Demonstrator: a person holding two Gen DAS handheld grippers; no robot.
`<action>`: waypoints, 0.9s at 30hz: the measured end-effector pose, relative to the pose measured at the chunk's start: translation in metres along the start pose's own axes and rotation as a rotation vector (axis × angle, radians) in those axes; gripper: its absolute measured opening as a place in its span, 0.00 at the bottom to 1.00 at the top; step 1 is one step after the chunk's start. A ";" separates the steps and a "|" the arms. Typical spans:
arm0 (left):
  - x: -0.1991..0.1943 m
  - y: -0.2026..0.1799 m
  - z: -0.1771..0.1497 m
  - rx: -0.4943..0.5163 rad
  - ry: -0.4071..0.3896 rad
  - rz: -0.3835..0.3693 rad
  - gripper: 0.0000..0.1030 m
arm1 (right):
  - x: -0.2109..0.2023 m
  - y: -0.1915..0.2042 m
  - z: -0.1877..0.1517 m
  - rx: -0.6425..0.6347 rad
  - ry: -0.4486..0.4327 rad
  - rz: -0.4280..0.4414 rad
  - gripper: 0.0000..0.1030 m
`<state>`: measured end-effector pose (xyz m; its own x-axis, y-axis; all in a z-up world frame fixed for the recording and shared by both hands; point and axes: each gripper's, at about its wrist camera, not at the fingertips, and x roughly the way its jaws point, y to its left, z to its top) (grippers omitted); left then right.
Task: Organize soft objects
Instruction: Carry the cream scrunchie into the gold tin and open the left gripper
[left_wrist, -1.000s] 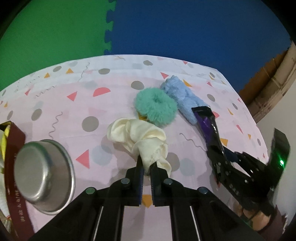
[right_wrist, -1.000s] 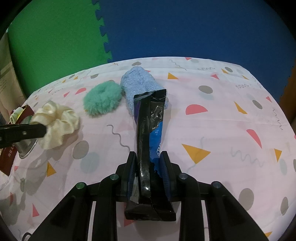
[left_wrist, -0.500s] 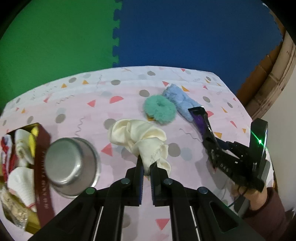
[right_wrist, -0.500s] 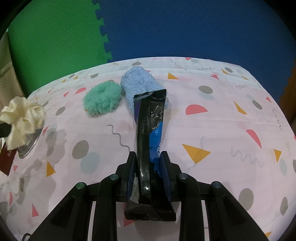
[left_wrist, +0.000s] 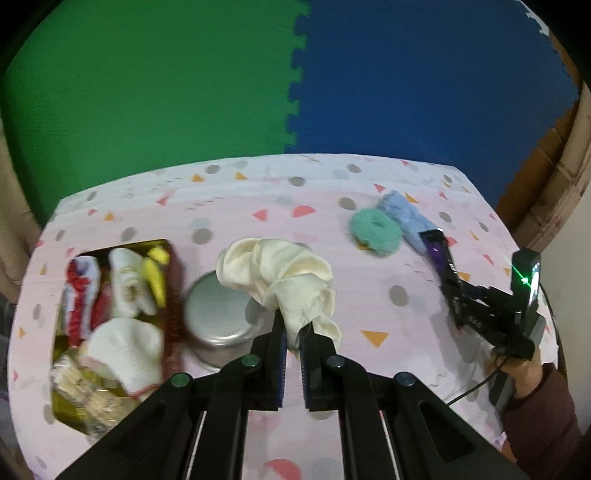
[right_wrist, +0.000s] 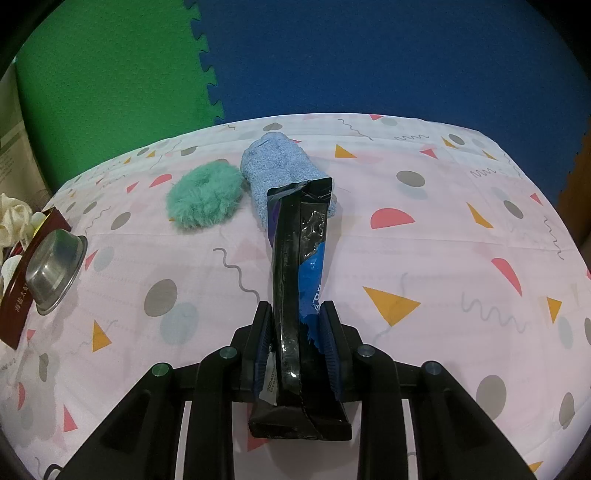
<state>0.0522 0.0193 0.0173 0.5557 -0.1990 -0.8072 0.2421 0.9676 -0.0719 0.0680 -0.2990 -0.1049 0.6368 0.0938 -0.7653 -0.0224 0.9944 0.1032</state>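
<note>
My left gripper is shut on a cream satin scrunchie and holds it in the air above an upturned steel bowl. Left of the bowl lies a dark red box with several soft items in it. My right gripper is shut on a black and blue snack packet, which points out over the table. A teal fluffy scrunchie and a light blue fuzzy sock lie on the cloth beyond the packet. At the left edge of the right wrist view, the cream scrunchie shows above the box.
A pink cloth with dots and triangles covers the table. Green and blue foam mats stand behind it. A person's hand and dark red sleeve hold the right gripper at the table's right edge.
My left gripper has lifted the cream scrunchie off the cloth and carried it left, over the steel bowl, toward the box. The right gripper and its packet have stayed still.
</note>
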 end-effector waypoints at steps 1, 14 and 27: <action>-0.002 0.005 0.000 -0.005 -0.004 0.009 0.06 | 0.000 0.000 0.000 0.000 0.000 0.000 0.26; -0.018 0.090 0.000 -0.104 -0.022 0.163 0.06 | 0.000 0.000 0.000 -0.003 0.001 -0.004 0.26; -0.007 0.145 0.005 -0.169 -0.011 0.204 0.06 | 0.000 0.000 0.000 -0.004 0.002 -0.004 0.26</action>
<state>0.0877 0.1604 0.0155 0.5883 0.0018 -0.8086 -0.0114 0.9999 -0.0061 0.0680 -0.2992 -0.1053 0.6356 0.0902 -0.7667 -0.0232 0.9949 0.0978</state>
